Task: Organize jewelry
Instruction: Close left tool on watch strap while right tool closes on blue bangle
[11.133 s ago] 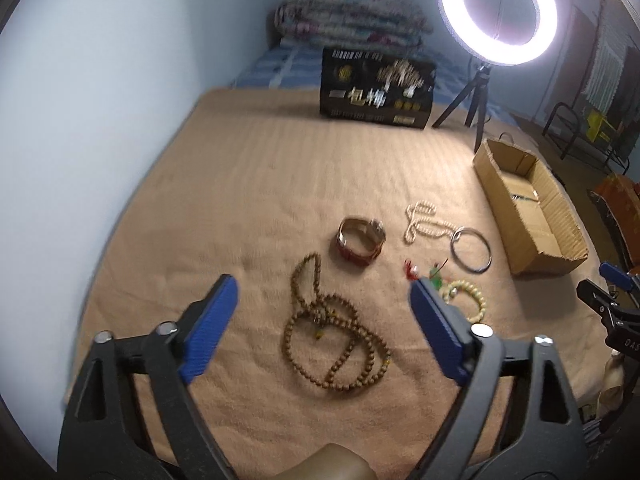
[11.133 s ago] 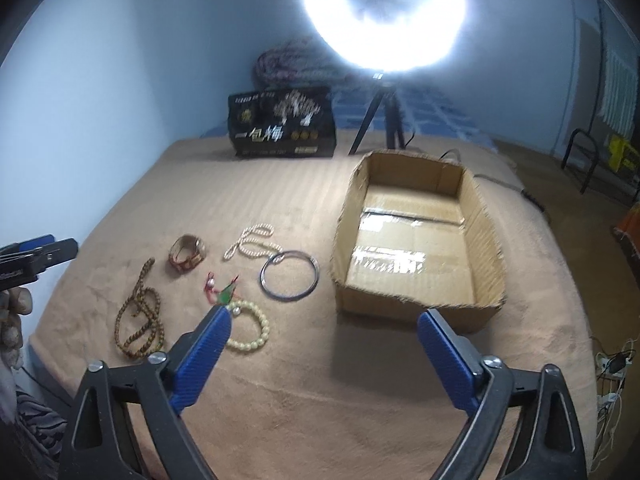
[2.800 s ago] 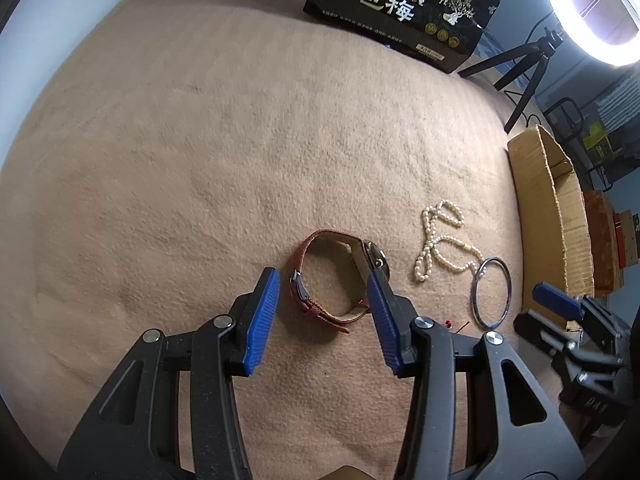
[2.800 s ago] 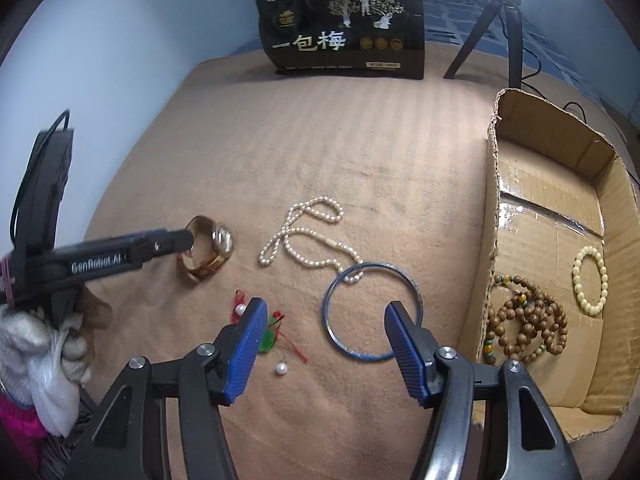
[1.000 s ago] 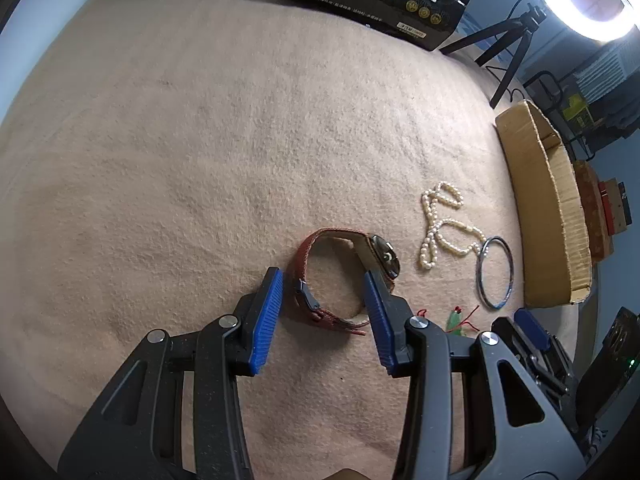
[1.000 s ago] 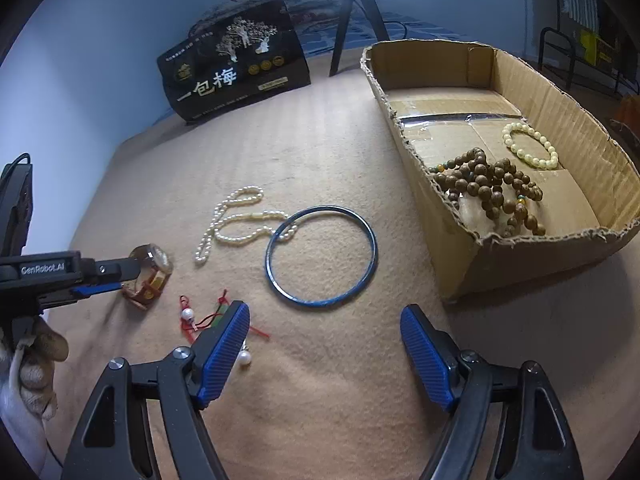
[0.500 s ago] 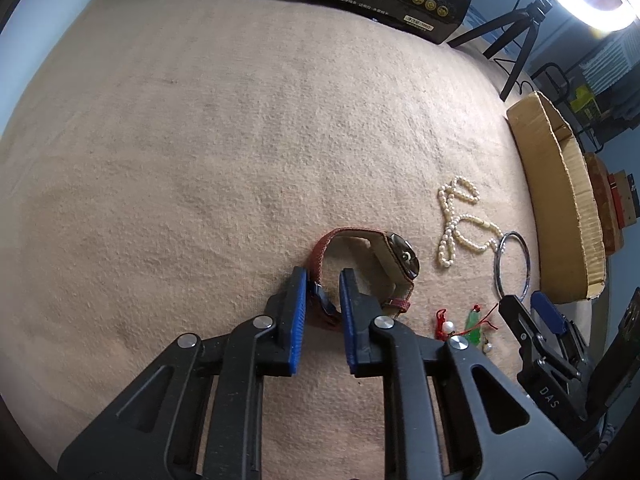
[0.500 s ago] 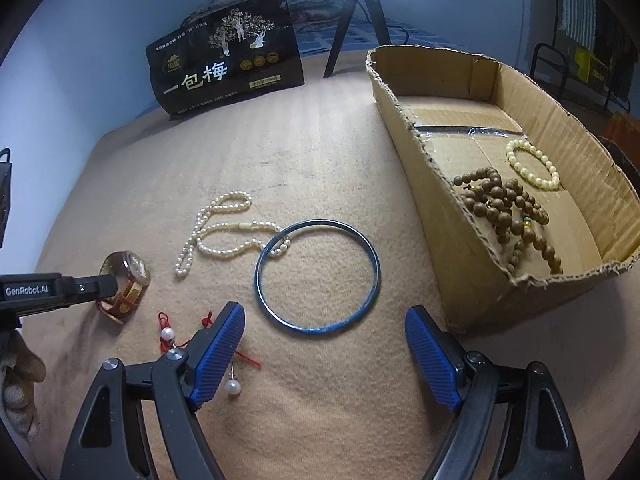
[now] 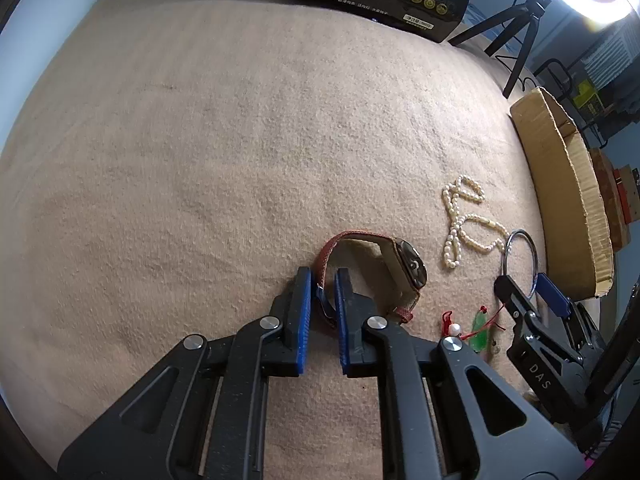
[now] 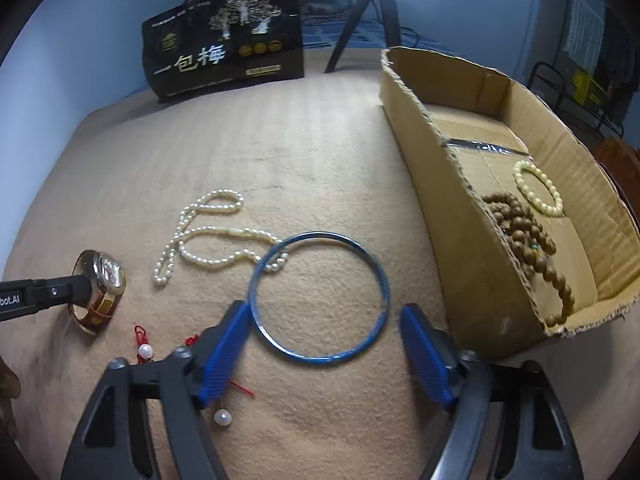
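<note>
The watch lies on the tan blanket, standing on its edge, its red strap pinched between the blue pads of the left gripper, whose jaws are closed on it (the dial faces away toward three o'clock). At two o'clock from the watch lies the pearl necklace, one end of it crossing inside the blue bangle. The right gripper hovers over that bangle with its jaws closing, the ring between the pads but not pressed by either; the left pad sits just beside the bangle's rim. A red-corded charm with pearls and a green pendant lies at five o'clock from the watch, partly hidden under the right gripper's finger. Beyond the bangle at three o'clock stands the cardboard box, holding wooden beads and a pale bead bracelet. At twelve o'clock, well apart, stands a black printed bag and a tripod.
</note>
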A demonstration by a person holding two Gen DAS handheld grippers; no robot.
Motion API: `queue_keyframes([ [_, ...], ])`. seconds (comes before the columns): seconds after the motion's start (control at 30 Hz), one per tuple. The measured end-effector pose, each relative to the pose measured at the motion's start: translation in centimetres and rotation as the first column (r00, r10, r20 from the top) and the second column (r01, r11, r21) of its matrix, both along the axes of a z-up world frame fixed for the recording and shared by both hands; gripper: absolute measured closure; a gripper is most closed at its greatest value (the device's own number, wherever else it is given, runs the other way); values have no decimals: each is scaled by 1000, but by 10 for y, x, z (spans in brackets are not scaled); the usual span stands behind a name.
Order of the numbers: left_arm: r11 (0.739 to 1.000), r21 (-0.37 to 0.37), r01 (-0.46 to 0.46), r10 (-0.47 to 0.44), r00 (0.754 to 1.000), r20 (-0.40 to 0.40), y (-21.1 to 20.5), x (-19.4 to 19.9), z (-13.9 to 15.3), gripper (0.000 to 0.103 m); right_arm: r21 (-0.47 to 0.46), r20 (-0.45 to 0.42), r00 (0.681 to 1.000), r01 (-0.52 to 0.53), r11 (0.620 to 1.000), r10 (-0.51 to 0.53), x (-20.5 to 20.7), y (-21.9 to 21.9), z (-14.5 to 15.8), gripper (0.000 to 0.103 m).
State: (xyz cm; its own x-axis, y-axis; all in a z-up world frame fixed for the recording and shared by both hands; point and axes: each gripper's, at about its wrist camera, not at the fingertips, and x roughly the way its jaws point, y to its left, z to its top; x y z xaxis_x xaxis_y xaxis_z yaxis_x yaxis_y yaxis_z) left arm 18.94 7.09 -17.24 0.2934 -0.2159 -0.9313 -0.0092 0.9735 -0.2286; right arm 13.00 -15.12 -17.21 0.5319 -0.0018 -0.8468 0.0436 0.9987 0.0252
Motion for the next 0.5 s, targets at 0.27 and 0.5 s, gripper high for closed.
queue_keyframes([
  [0.27,1000,-3,-4,4,1000,17,-1,-3,6,97,19,7,999,-39,999,39,-3,-3,4,31],
  [0.5,1000,7,-8,7,999,40,-3,-8,15,97,28,31,997,-77,997,76,-10,-5,14,32],
])
